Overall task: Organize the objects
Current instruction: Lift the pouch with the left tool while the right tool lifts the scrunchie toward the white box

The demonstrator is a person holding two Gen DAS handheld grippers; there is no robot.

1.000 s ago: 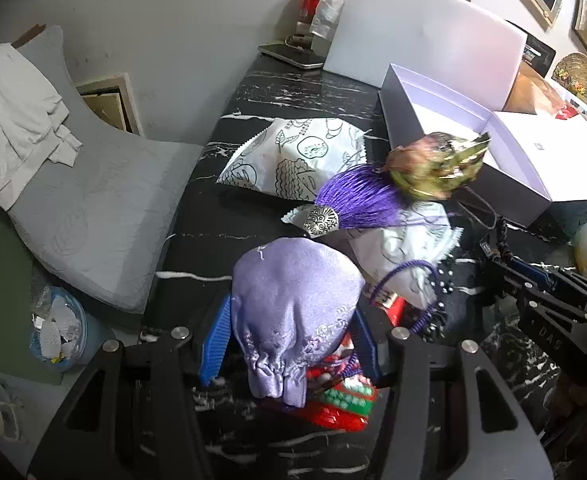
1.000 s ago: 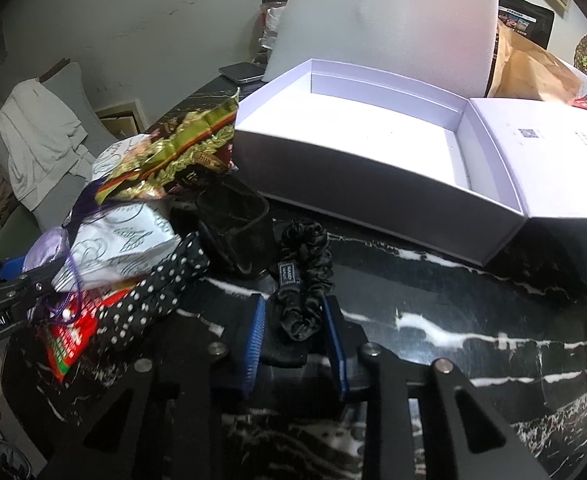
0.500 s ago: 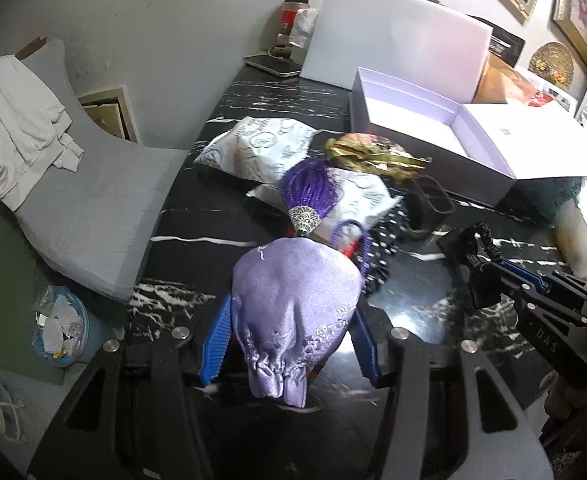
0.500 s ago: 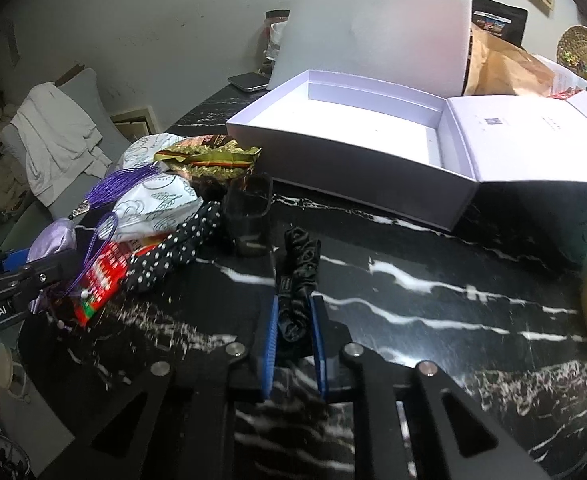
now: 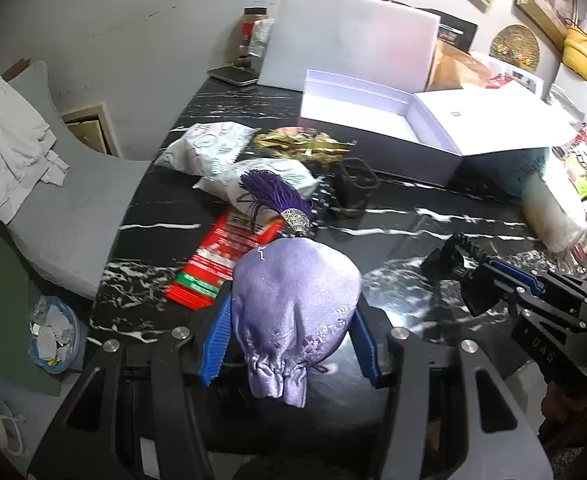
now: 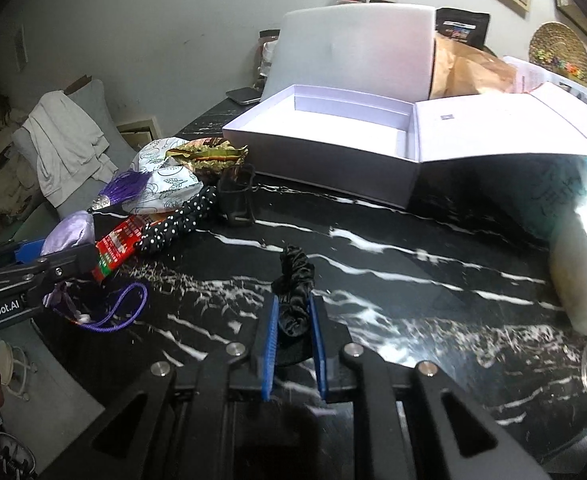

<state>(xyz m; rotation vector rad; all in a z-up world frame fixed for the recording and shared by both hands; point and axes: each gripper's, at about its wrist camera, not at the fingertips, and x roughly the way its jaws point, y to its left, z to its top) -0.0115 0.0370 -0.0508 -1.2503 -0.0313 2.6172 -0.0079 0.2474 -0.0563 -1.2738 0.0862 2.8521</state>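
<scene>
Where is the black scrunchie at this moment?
The black scrunchie is pinched in the right gripper, low in the middle of the right wrist view, above the black marble table in front of the open white box.

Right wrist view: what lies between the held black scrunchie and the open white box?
Only bare black marble tabletop lies between the black scrunchie and the white box; the right wrist view shows it.

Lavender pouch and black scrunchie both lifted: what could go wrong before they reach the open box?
The purple cord dangles below the lavender pouch in the left gripper and might snag the red packet. The black scrunchie is pinched only at its lower part by the right gripper, so it may slip.
</scene>
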